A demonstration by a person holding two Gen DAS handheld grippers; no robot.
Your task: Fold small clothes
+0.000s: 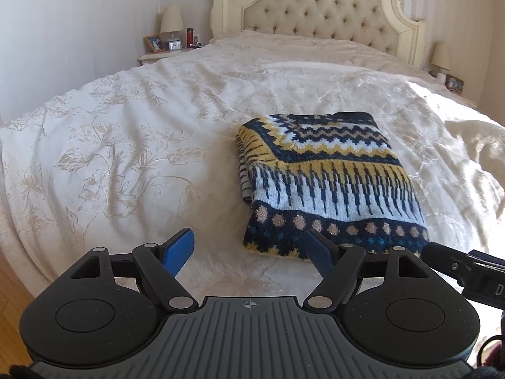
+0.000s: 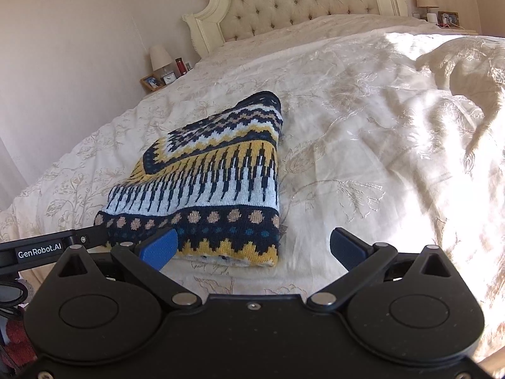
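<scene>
A knitted sweater (image 1: 322, 183) in navy, yellow and pale blue lies folded into a compact rectangle on the cream bedspread (image 1: 132, 145). The same sweater (image 2: 208, 183) fills the left middle of the right wrist view. My left gripper (image 1: 249, 246) is open above the bedspread at the sweater's near left corner, holding nothing. My right gripper (image 2: 252, 246) is open too, spanning the sweater's near right corner, with its left blue pad over the hem. The other gripper's black body (image 2: 47, 249) shows at the left edge there.
A tufted cream headboard (image 1: 318, 12) stands at the far end. A nightstand (image 1: 164, 53) with a lamp, photo frame, clock and red bottle sits on the left, another lamp (image 1: 440, 58) on the right. Wood floor (image 1: 9, 287) lies below the bed's left edge. Bright sunlight washes the right bedspread (image 2: 426, 126).
</scene>
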